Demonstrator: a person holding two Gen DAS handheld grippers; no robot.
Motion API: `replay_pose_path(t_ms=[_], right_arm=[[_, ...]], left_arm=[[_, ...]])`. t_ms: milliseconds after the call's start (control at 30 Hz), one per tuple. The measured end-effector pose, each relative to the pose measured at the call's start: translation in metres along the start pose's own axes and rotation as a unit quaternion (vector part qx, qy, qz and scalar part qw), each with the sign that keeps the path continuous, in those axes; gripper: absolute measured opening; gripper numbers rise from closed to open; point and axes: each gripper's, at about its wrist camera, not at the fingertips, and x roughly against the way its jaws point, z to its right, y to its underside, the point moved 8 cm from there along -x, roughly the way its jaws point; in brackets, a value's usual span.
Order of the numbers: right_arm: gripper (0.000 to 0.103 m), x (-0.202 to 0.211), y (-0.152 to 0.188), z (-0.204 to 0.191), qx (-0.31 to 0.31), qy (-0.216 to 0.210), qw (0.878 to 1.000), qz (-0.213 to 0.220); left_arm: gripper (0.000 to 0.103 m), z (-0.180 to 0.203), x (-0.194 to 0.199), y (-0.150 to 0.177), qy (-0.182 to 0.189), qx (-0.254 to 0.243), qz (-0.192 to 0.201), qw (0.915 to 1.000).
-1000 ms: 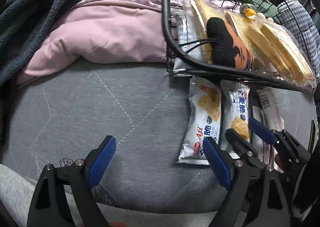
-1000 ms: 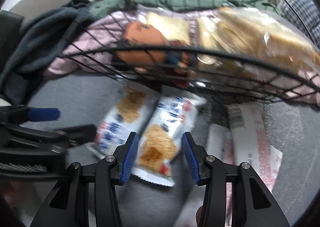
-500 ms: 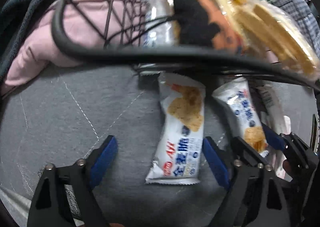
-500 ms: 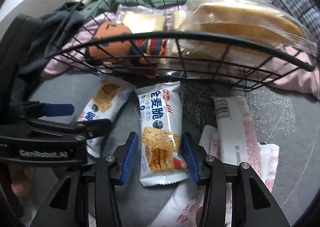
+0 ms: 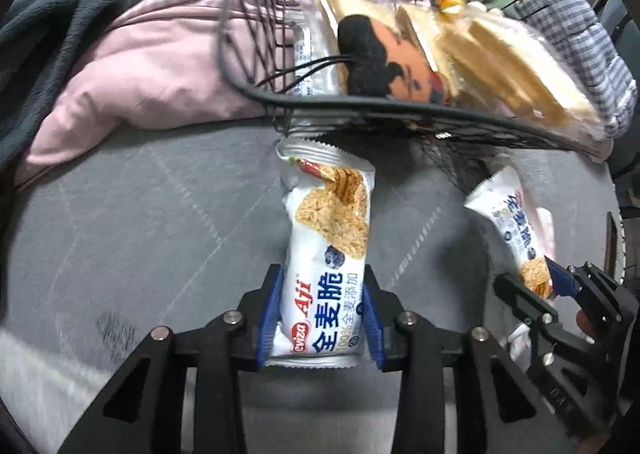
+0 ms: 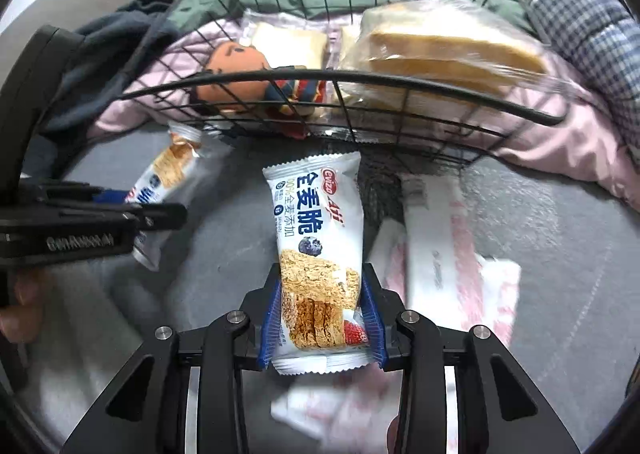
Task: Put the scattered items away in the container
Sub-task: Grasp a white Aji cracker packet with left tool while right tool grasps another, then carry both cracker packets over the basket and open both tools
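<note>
Fingers on both sides are pinching: the left gripper (image 5: pixel 322 316) is clamping one white cracker packet (image 5: pixel 326 254) at its lower end, the right gripper (image 6: pixel 322 320) is squeezing a second cracker packet (image 6: pixel 318 254), both packets pointing toward the wire basket (image 6: pixel 360 78) sitting at the grey bedcover's (image 5: pixel 120 214) far edge, bread bags (image 6: pixel 444 50) inside

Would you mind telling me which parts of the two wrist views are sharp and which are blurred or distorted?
Left wrist view: the cracker packet in the left gripper is crisp, while the wire basket rim and bagged bread smear with motion blur. Right wrist view: the held packet in the right gripper is sharp; the white wrappers beside it are blurred. Both views bow straight wires and darken at the fisheye edges.
</note>
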Motion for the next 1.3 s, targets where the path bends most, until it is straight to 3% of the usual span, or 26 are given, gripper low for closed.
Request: replay_pose_path(t_ms=[133, 300, 433, 533, 667, 767, 1067, 1100, 1133, 1200, 1300], right_arm=[[0.038, 0.031, 0.02, 0.006, -0.006, -0.012, 1.0, -0.002], [0.038, 0.081, 0.027, 0.012, -0.009, -0.023, 1.0, 0.01], [0.038, 0.121, -0.009, 0.0, 0.016, -0.026, 0.998, 0.056], [0.038, 0.138, -0.061, 0.001, 0.021, -0.023, 0.995, 0.097], [0.038, 0.132, -0.127, 0.01, 0.002, -0.032, 0.991, 0.129], [0.038, 0.114, -0.157, 0.014, -0.01, -0.037, 0.991, 0.128], [0.038, 0.063, -0.176, 0.015, -0.025, -0.029, 0.994, 0.103], [0.038, 0.061, -0.175, 0.016, -0.024, -0.025, 0.994, 0.101], [0.038, 0.059, -0.176, 0.019, -0.027, -0.014, 0.994, 0.102], [0.048, 0.057, -0.176, 0.024, -0.035, 0.004, 0.994, 0.108], [0.05, 0.058, -0.176, 0.029, -0.05, -0.002, 0.993, 0.109]], left_arm=[[0.041, 0.014, 0.021, 0.024, 0.02, -0.011, 0.005, 0.9997], [0.041, 0.016, 0.045, -0.013, 0.035, -0.034, 0.023, 0.9985], [0.041, 0.019, 0.075, -0.062, 0.053, -0.046, 0.055, 0.996], [0.041, 0.026, 0.092, -0.102, 0.058, -0.045, 0.075, 0.9945], [0.041, 0.027, 0.076, -0.163, 0.062, -0.039, 0.097, 0.9927], [0.041, 0.021, 0.055, -0.179, 0.046, -0.037, 0.096, 0.9936], [0.042, 0.015, 0.026, -0.186, 0.051, -0.017, 0.069, 0.9961], [0.046, 0.014, 0.025, -0.186, 0.048, -0.014, 0.07, 0.9963], [0.066, 0.013, 0.024, -0.186, 0.04, -0.012, 0.071, 0.9966], [0.086, 0.009, 0.028, -0.188, 0.028, -0.003, 0.085, 0.996], [0.088, 0.011, 0.033, -0.188, 0.049, -0.001, 0.09, 0.9947]])
